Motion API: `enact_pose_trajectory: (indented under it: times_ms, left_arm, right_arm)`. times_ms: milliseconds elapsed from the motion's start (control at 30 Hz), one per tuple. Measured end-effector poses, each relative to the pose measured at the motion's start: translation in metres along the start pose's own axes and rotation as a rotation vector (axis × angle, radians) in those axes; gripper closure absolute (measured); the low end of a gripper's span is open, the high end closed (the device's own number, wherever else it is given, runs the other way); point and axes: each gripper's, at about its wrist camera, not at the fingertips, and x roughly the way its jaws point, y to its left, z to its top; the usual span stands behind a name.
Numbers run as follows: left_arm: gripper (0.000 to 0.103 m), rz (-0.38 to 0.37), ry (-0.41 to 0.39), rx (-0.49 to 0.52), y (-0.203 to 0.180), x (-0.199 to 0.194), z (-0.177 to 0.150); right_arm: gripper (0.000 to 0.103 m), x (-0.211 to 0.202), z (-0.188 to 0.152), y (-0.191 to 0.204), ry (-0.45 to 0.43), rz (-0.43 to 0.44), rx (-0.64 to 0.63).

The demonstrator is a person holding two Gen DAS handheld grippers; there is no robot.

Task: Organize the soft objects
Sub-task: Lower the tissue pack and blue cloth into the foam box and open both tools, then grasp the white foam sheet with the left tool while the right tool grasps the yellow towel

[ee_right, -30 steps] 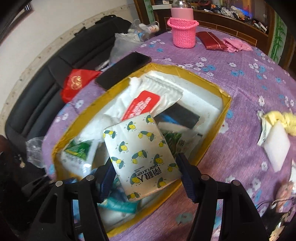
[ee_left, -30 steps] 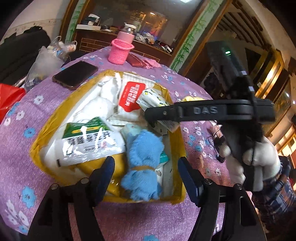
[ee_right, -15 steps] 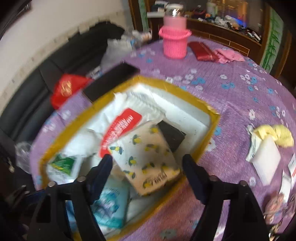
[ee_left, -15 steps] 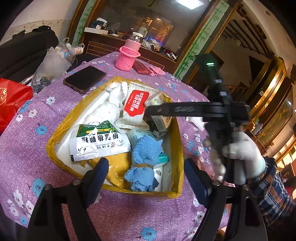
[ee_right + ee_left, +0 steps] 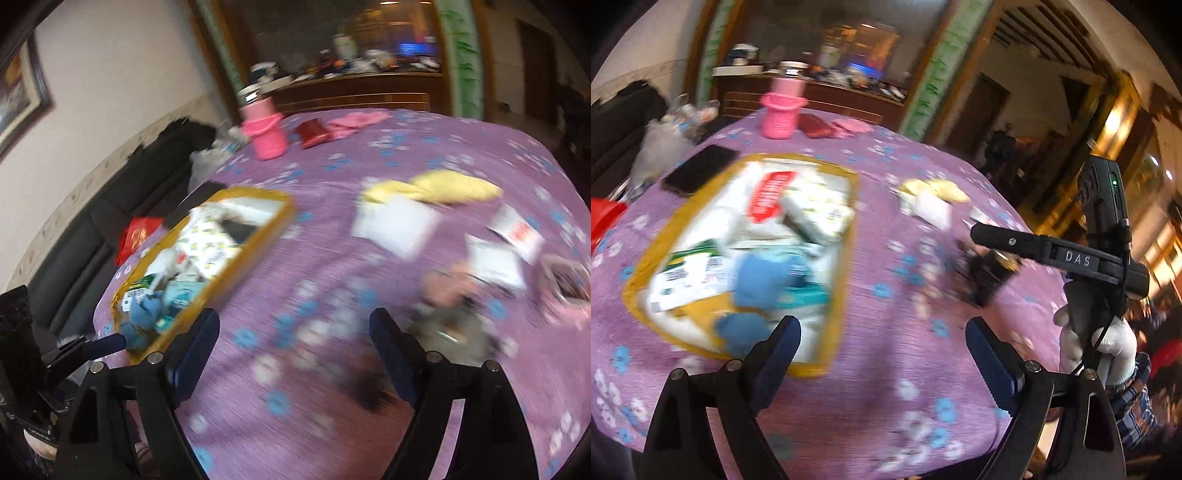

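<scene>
A yellow-rimmed box (image 5: 846,258) on the purple flowered tablecloth holds soft things: a blue cloth (image 5: 764,273), a lemon-print tissue pack (image 5: 820,214) and other packets. My left gripper (image 5: 881,332) hangs over bare cloth just right of the box, jaws opening with nothing between them. My right gripper (image 5: 293,325) is open and empty, over the cloth between the box (image 5: 255,240) and a blurred pinkish-grey heap (image 5: 447,291). A yellow cloth (image 5: 454,188) and a white pack (image 5: 395,225) lie beyond. Both views are motion-blurred.
A phone (image 5: 700,173) lies by the box's far left corner. A pink knitted cup (image 5: 781,116) and a red wallet (image 5: 814,129) stand at the back. Small white packets (image 5: 495,258) lie at the right. A gloved hand (image 5: 1108,347) holds the right tool.
Both grippers drew back from the box and swung right over the cloth. The right gripper let go of the lemon-print pack, which now lies in the box. Both jaws widened.
</scene>
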Motion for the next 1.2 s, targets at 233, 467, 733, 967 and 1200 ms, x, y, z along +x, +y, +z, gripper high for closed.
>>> enact_pose_trajectory:
  times_ms: [233,467,733,967,1200]
  left_arm:
    - [0.01,-0.067,0.124,0.137,-0.066,0.052,-0.001]
    - [0.01,0.051,0.238,0.145,-0.08,0.122,0.001]
    - [0.001,0.064,0.23,0.109,-0.077,0.128,-0.005]
    - [0.001,0.101,0.207,0.235,-0.087,0.133,-0.017]
    - [0.001,0.1,0.189,0.209,-0.096,0.126,0.026]
  right_arm:
    - [0.019,-0.06,-0.021,-0.114,-0.077,-0.151,0.201]
    - [0.018,-0.094,-0.028,-0.193,-0.138,-0.206,0.375]
    - [0.018,-0.084,0.006,-0.217,-0.172,-0.189,0.388]
    - [0.015,-0.047,0.067,-0.225,-0.246,-0.108,0.401]
    - [0.015,-0.014,0.054,-0.238,-0.2,-0.121,0.361]
